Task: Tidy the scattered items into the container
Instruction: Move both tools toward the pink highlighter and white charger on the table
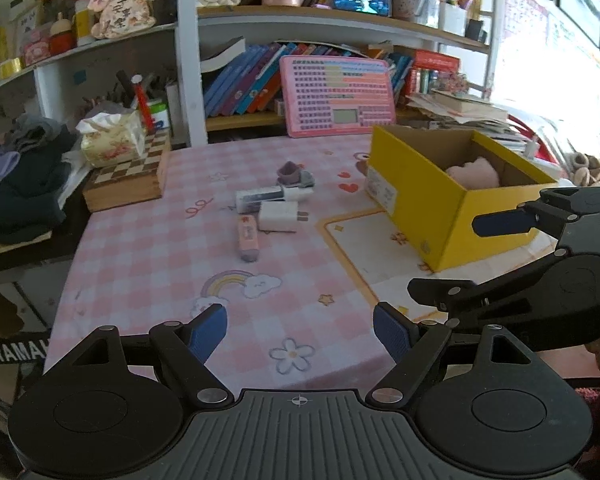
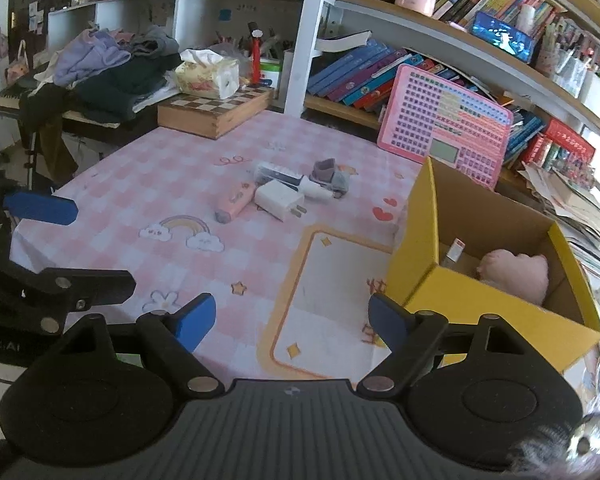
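Several small items lie in a cluster mid-table: a white charger plug (image 1: 278, 216) (image 2: 278, 198), a pink stick-shaped case (image 1: 248, 238) (image 2: 234, 202), a white and dark tube (image 1: 260, 198) (image 2: 276, 174) and a purple-grey small sock (image 1: 294, 174) (image 2: 328, 172). A yellow cardboard box (image 1: 440, 208) (image 2: 420, 240) stands open at the right, with a pink plush thing (image 1: 474, 174) (image 2: 516, 272) inside. My left gripper (image 1: 300, 332) (image 2: 72, 246) hovers open over the table's near edge, empty. My right gripper (image 2: 291, 320) (image 1: 472, 256) is open and empty beside the box's near corner.
The pink checked tablecloth (image 1: 160, 260) covers the table. A wooden chessboard box (image 1: 128, 180) with a tissue box (image 1: 112, 140) on it sits at the back left, beside a pile of clothes (image 2: 100, 72). A pink keyboard toy (image 1: 336, 96) leans on the bookshelves behind.
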`<action>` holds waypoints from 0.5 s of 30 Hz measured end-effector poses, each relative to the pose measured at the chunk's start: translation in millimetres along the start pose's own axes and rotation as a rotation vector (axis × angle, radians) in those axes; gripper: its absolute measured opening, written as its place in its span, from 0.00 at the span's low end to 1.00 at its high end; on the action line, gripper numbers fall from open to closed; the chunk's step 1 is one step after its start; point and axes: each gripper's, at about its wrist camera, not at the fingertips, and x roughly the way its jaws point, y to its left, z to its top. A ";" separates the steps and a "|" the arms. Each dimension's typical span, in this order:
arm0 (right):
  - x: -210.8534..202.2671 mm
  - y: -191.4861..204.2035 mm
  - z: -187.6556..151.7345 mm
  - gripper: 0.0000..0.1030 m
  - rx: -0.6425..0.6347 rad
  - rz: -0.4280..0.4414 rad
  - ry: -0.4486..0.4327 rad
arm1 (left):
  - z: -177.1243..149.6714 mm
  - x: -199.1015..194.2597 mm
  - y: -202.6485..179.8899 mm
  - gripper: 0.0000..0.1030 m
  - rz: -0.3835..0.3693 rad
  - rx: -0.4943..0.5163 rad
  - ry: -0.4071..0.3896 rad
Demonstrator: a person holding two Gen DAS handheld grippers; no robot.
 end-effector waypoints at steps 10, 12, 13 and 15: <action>41.6 -10.9 27.0 0.81 -0.043 0.031 0.016 | 16.2 37.3 18.3 0.80 0.027 -0.054 0.027; 50.5 -15.1 32.9 0.81 -0.045 0.038 0.020 | 20.0 44.5 20.7 0.80 0.029 -0.060 0.030; 54.6 -17.0 35.3 0.81 -0.046 0.040 0.021 | 22.1 48.3 22.0 0.80 0.031 -0.062 0.031; 63.8 -20.7 40.9 0.81 -0.049 0.045 0.027 | 26.1 55.3 25.2 0.80 0.035 -0.069 0.033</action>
